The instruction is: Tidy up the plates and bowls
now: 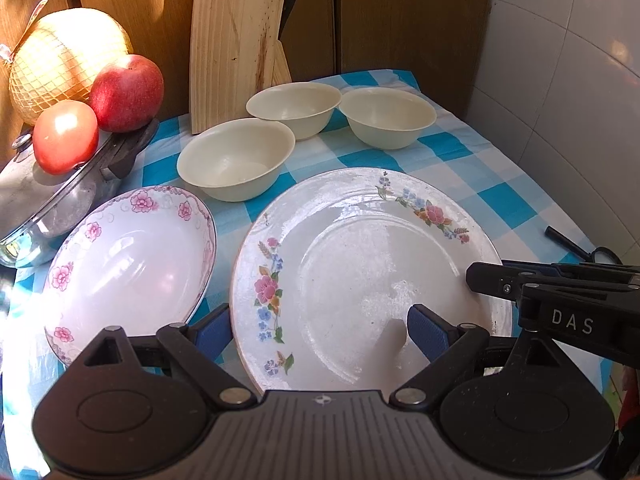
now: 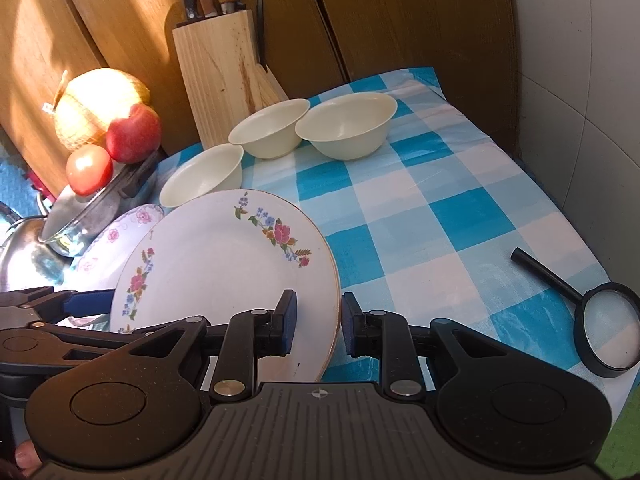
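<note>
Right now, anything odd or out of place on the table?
Yes. A tomato and an apple sit on a tilted pot lid at the left edge and could roll off. A magnifying glass lies among the dishes.

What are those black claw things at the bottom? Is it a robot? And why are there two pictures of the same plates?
It is not a robot. A person holds two grabbing tools, one in each hand, and each tool has a little camera looking out along its jaws. One picture comes from the left gripper, the other from the right gripper, so you see the same table from two spots.

On the checked cloth lie a big flowered plate, a pink-flowered dish beside it, three cream bowls behind, a knife block and a magnifying glass.

Nothing is firmly held yet. Both tools have their jaws open. The right one's jaws sit on either side of the big plate's rim, likely ready to pinch it.
</note>
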The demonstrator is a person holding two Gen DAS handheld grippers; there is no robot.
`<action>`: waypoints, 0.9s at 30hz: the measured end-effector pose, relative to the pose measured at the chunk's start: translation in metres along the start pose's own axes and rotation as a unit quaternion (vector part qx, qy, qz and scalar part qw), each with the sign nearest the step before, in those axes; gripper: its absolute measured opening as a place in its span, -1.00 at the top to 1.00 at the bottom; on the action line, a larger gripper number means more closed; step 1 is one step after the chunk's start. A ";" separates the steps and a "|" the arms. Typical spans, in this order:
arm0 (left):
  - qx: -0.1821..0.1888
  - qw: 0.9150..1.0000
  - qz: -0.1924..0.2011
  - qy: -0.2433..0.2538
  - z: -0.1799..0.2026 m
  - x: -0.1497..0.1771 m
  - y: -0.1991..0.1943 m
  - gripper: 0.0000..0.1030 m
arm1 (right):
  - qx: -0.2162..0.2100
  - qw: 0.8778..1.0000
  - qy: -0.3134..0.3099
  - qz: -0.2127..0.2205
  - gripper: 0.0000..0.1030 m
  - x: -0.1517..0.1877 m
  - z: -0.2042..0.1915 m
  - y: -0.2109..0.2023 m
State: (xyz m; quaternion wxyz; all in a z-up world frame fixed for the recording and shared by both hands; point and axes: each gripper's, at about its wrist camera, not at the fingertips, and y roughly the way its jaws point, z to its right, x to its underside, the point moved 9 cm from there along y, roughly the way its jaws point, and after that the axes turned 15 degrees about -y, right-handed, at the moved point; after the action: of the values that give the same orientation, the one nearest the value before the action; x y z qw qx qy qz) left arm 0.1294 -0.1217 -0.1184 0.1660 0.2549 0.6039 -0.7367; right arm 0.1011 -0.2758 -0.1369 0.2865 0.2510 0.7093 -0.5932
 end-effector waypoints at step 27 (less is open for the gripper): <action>-0.038 0.997 -0.014 -0.060 -0.065 0.051 -0.031 -0.69 | -0.056 0.995 -0.076 -0.028 0.41 0.023 -0.071 -0.002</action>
State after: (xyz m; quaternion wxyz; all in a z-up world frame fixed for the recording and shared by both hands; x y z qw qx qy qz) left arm 0.0822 -0.0486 -0.1321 0.2015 0.1954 0.6238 -0.7294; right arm 0.0758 -0.2057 -0.1423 0.3365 0.1687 0.7244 -0.5776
